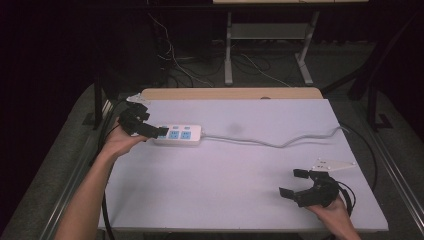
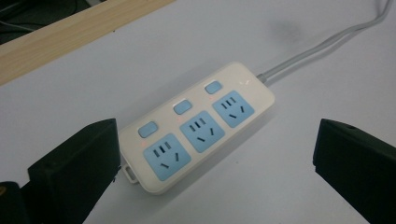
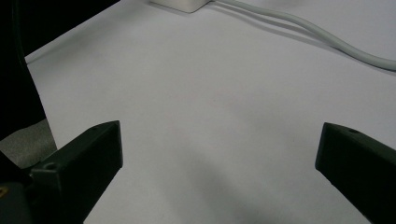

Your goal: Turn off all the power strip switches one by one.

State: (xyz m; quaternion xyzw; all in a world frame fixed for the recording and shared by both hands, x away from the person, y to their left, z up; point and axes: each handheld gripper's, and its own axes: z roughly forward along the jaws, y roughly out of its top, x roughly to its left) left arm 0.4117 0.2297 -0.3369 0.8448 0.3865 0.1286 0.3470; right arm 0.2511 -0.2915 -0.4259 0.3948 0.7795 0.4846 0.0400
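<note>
Three blue sockets face up on the white power strip [image 2: 198,126], which lies at the table's [image 1: 240,200] left side, so the left gripper [image 1: 150,129], jaws spread wide, hovers right at its near end, seemingly to reach its switches. Right gripper [image 1: 295,183] waits open near the front right corner, well apart from the strip's grey cord [image 1: 280,142].

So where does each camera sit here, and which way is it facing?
High view: above the person's side, looking forward and down on the table; both forearms, left gripper and right gripper show.
Left gripper view: rides the left gripper, looking past its open fingers at the power strip.
Right gripper view: rides the right gripper, open fingers over bare tabletop.
Shared: all three show the strip and its cable.
</note>
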